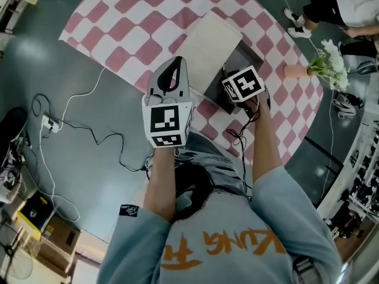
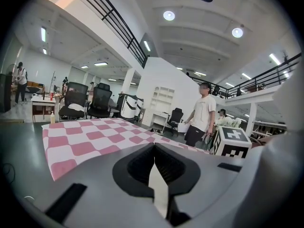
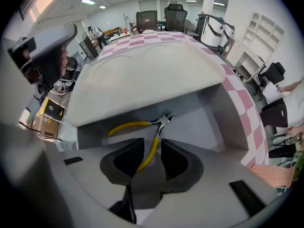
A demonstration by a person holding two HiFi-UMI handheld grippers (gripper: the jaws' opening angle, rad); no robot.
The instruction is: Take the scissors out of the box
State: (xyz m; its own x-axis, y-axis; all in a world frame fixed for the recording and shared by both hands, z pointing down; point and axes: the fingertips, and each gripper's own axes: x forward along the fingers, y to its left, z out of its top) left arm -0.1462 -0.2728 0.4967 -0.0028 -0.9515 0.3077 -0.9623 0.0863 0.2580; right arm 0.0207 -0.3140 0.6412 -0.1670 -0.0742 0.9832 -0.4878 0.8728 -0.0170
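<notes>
The open box point(image 3: 209, 122) lies on the pink-and-white checkered cloth point(image 1: 136, 22), its pale lid point(image 1: 207, 43) folded back. Inside, yellow-handled scissors point(image 3: 159, 125) rest on the grey floor, blades pointing away. My right gripper point(image 3: 152, 148) points steeply down into the box. It is open, and one yellow handle runs between the jaws without being pressed. In the head view its marker cube point(image 1: 243, 83) covers the box's inside. My left gripper point(image 1: 176, 59) hovers left of the box, beside the lid, shut and holding nothing.
A pink vase with white flowers point(image 1: 325, 64) stands at the cloth's right edge. Cables point(image 1: 89, 135) trail over the dark floor on the left. A person point(image 2: 202, 113) stands beyond the cloth, and office chairs point(image 2: 88, 101) stand farther back.
</notes>
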